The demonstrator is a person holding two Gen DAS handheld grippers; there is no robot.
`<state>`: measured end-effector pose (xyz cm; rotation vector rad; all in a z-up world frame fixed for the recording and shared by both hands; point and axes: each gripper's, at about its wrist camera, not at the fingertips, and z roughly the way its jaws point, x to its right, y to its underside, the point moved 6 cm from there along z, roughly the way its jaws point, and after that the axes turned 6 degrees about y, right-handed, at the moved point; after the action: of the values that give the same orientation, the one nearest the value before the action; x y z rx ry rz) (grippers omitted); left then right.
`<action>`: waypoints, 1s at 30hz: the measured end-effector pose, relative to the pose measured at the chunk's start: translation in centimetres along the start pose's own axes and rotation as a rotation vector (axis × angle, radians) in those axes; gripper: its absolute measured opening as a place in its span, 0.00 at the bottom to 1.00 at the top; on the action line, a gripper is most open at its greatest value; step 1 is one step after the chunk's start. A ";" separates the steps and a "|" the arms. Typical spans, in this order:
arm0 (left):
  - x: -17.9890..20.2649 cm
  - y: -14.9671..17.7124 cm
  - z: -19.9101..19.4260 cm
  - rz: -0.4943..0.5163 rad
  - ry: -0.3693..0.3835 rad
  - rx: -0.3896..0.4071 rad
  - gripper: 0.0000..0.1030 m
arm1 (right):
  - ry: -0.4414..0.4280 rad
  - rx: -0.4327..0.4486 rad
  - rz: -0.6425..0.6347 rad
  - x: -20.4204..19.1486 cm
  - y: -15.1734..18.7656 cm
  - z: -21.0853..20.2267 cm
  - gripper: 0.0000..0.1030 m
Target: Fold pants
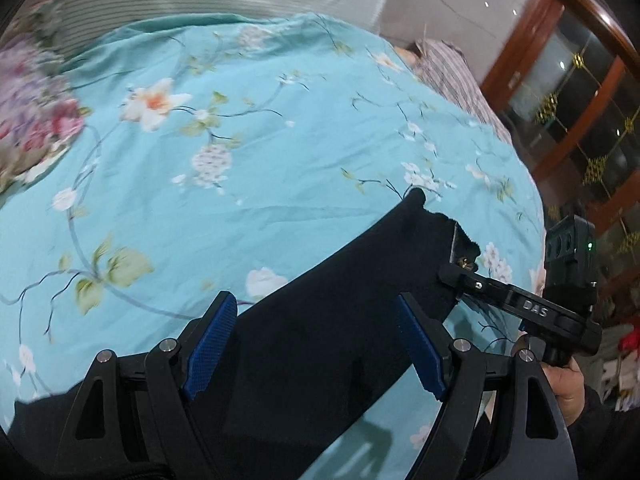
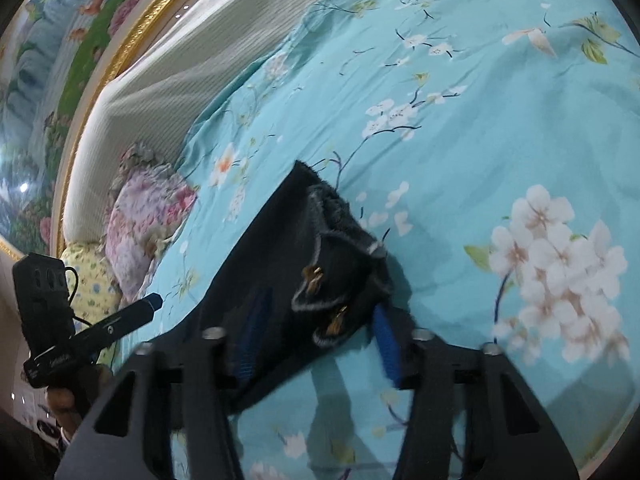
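Note:
Black pants (image 1: 320, 320) lie on a turquoise floral bed sheet (image 1: 240, 160). In the left wrist view my left gripper (image 1: 316, 344) is open, its blue pads wide apart over the dark cloth. The right gripper (image 1: 460, 276) shows there at the pants' far end, touching the edge near a brass zip. In the right wrist view the pants' end (image 2: 320, 264) with grey trim and brass zips lies between the blue pads of my right gripper (image 2: 316, 344), which stands open. The left gripper (image 2: 152, 302) shows at the left, beside the pants.
A striped white headboard cushion (image 2: 180, 48) and a pink floral pillow (image 2: 148, 216) lie at the bed's head. A wooden cabinet with glass doors (image 1: 580, 120) stands beyond the bed's edge. A framed painting (image 2: 48, 60) hangs behind the headboard.

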<state>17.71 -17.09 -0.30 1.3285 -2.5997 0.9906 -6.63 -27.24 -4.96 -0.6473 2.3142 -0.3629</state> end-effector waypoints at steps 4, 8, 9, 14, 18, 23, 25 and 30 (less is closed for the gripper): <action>0.9 -1.4 2.2 0.029 0.011 -0.041 0.79 | -0.006 0.015 0.004 0.6 -0.3 -0.1 0.13; 2.9 -3.2 5.0 0.084 0.047 -0.093 0.79 | -0.023 0.059 0.003 1.9 -1.5 -1.8 0.12; 3.4 -3.5 5.6 0.099 0.058 -0.102 0.79 | -0.018 0.072 0.004 2.5 -1.9 -2.3 0.12; 6.6 -5.4 9.6 0.142 0.175 -0.171 0.77 | -0.038 0.092 0.033 4.2 -2.9 -3.5 0.12; 9.0 -5.7 12.2 0.181 0.283 -0.264 0.59 | -0.062 0.084 0.025 4.6 -2.3 -3.7 0.12; 10.1 -5.4 13.9 0.227 0.305 -0.302 0.31 | -0.076 0.072 0.015 4.6 -2.0 -3.6 0.12; 10.2 -5.4 13.9 0.221 0.329 -0.291 0.22 | -0.076 0.070 0.010 4.7 -1.9 -3.6 0.12; 10.1 -5.6 12.4 0.197 0.367 -0.245 0.14 | -0.096 0.075 -0.003 3.9 -2.0 -4.0 0.12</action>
<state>18.43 -33.63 -3.97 0.7655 -2.4955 0.8121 -11.20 -30.76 -3.39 -0.6174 2.1976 -0.4089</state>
